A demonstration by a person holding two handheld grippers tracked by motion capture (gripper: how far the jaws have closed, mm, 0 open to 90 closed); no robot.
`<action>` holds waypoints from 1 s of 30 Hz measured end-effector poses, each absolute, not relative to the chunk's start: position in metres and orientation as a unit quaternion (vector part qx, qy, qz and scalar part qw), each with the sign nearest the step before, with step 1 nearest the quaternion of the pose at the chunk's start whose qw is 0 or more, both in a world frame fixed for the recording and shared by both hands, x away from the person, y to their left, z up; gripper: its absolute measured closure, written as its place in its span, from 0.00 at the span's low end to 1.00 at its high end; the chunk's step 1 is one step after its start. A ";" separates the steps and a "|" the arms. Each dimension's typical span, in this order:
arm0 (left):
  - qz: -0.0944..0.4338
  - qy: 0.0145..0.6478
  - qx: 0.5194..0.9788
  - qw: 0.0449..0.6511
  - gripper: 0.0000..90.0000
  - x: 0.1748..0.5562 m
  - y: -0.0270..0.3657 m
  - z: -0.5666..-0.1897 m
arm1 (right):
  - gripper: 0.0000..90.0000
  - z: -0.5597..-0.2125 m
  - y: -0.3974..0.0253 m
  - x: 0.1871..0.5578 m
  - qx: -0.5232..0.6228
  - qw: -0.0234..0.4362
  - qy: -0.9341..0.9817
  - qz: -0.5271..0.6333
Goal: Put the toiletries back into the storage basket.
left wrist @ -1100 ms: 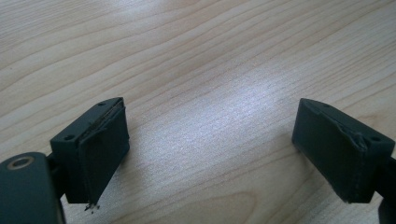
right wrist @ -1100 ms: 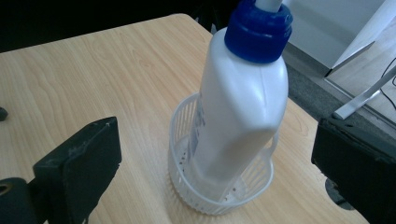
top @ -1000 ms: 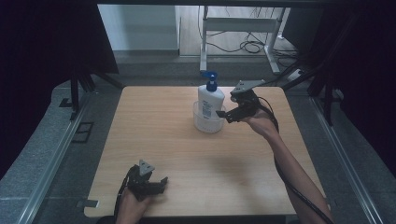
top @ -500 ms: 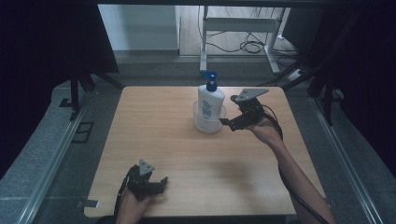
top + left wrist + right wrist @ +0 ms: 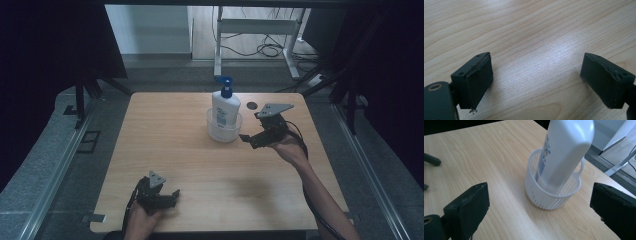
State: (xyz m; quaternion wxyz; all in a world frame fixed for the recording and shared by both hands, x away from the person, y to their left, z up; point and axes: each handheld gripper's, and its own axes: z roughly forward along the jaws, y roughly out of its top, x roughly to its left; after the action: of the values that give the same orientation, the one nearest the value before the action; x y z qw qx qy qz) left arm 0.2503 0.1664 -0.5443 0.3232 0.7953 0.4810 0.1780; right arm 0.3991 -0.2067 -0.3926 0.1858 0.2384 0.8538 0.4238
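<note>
A white pump bottle (image 5: 224, 108) with a blue pump head stands upright in a small round white slotted basket (image 5: 224, 131) at the back middle of the wooden table (image 5: 170, 150). In the right gripper view the bottle (image 5: 565, 152) leans slightly inside the basket (image 5: 549, 195). My right gripper (image 5: 248, 139) hovers just right of the basket, open, with nothing between its jaws (image 5: 541, 220). My left gripper (image 5: 172, 196) rests near the table's front left edge, open over bare wood (image 5: 536, 75).
A small dark round hole (image 5: 251, 105) marks the table behind the right gripper. Metal frame legs and cables (image 5: 260, 45) stand on the floor beyond the far edge. Dark curtains flank both sides.
My right gripper has let go of the bottle and drawn back to the right and toward me, with its jaws wide apart. The bottle stays in the basket. The left gripper has not moved.
</note>
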 end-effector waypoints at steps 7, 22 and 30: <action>0.178 0.481 0.795 0.324 0.12 0.250 0.166 -0.544 | 0.01 -0.397 -0.212 0.385 0.237 0.185 0.856 0.420; 0.179 0.480 0.795 0.324 0.12 0.251 0.166 -0.544 | 0.00 -0.406 -0.227 0.360 0.250 0.188 0.857 0.410; 0.179 0.482 0.794 0.325 0.12 0.250 0.166 -0.544 | 0.00 -0.417 -0.234 0.347 0.252 0.197 0.859 0.400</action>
State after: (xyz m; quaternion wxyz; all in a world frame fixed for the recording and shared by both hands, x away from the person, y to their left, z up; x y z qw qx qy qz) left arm 0.2505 0.1661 -0.5445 0.3249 0.7940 0.4817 0.1787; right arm 0.3470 -0.2343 -0.4173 0.1970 0.2521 0.8588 0.4001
